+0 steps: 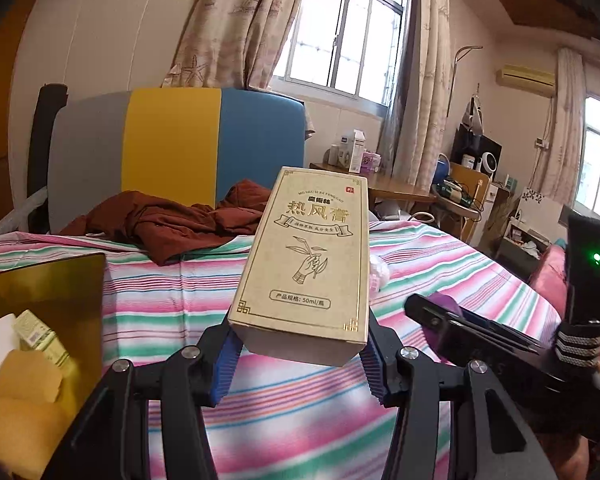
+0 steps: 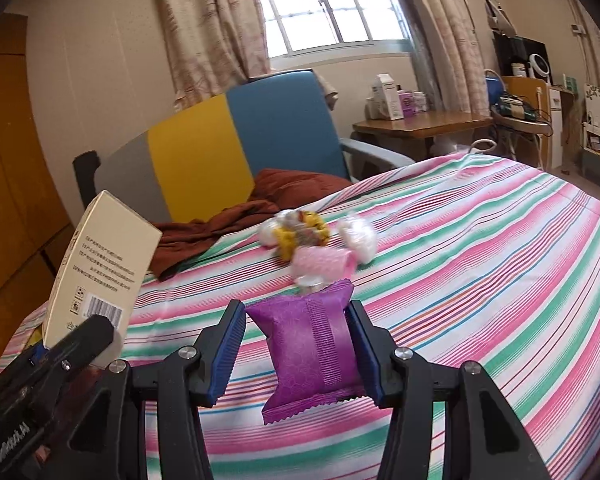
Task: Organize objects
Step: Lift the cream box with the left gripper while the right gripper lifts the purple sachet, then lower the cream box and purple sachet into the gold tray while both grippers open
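Your left claw (image 1: 300,354) is clenched on the near end of the tan carton (image 1: 306,256), pads gripping only its two lower edges. Most of the carton stands out beyond the tips, clear of the striped bedsheet (image 1: 460,264). That is the weak point: with the grip so low on a long box, a quick swing or a bump could lever it round in the pads or slide it free. The gold storage box (image 1: 44,280) lies to the left of this claw, already holding a small green carton and some pale items. If the tan carton is meant to go in there, its far end could catch the gold wall when it comes in tilted.

The carton's long axis runs straight ahead of the left claw and upward, printed face toward the camera, top end pointing away and slightly right.

Your right claw (image 2: 298,350) is clamped on the purple sachet (image 2: 314,350), pads on its two side edges. The pack is soft and puffed, so it may buckle or squeeze out forward. Its long axis runs ahead of the claw, ribbed seam facing up, with the crimped ends nearest and farthest.

The two claws sit close side by side, so you risk knocking one against the other. Ahead of the right claw's tips, wrapped sweets (image 2: 320,248) lie on the sheet, blurred.
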`<state>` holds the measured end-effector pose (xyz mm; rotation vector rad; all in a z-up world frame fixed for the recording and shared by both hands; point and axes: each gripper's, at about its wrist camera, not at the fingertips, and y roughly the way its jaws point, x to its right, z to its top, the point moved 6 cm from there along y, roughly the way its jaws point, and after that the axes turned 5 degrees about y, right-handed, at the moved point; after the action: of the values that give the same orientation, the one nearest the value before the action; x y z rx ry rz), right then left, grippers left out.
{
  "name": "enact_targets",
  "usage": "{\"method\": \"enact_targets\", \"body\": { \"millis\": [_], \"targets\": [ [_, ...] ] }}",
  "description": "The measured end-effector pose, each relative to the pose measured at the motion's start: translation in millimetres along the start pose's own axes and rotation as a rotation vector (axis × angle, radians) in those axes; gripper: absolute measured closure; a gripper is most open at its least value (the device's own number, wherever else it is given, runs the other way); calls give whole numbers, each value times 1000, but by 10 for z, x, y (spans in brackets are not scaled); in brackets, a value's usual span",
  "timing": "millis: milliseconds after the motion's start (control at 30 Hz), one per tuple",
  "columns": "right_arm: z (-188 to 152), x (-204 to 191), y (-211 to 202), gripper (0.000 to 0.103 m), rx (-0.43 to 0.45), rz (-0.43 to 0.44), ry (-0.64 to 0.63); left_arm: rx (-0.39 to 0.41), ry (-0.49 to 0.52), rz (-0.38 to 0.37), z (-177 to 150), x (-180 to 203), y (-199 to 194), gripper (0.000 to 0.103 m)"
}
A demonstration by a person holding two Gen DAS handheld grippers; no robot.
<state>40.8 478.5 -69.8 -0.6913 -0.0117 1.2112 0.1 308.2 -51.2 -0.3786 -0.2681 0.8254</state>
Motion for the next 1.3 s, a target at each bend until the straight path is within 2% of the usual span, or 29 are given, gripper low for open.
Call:
{"method": "enact_targets", "body": {
  "millis": [200,433,667,833,1133,1300],
  "targets": [
    [-162,-307,-74,51,-23,30,-25,-6,-22,5,-104,-149,-286,50],
    [-320,-680,-151,51,-52,115,3,23,-54,40,-173,-438,-710,50],
    [-437,-1307,-226,51,-69,208,-82,53,-96,90,-210,-822,-1122,50],
    [-517,-1713,-256,51,-94,270,-146,63,-166,143,-253,-1214,-1351,49],
    [-669,-2336,-112,51,-198,342,-268,43,-252,235,-423,-1794,-1579,49],
    [-786,-2606,108,51,-286,333,-358,9,-311,280,-521,-2125,-1601,49]
  ]
}}
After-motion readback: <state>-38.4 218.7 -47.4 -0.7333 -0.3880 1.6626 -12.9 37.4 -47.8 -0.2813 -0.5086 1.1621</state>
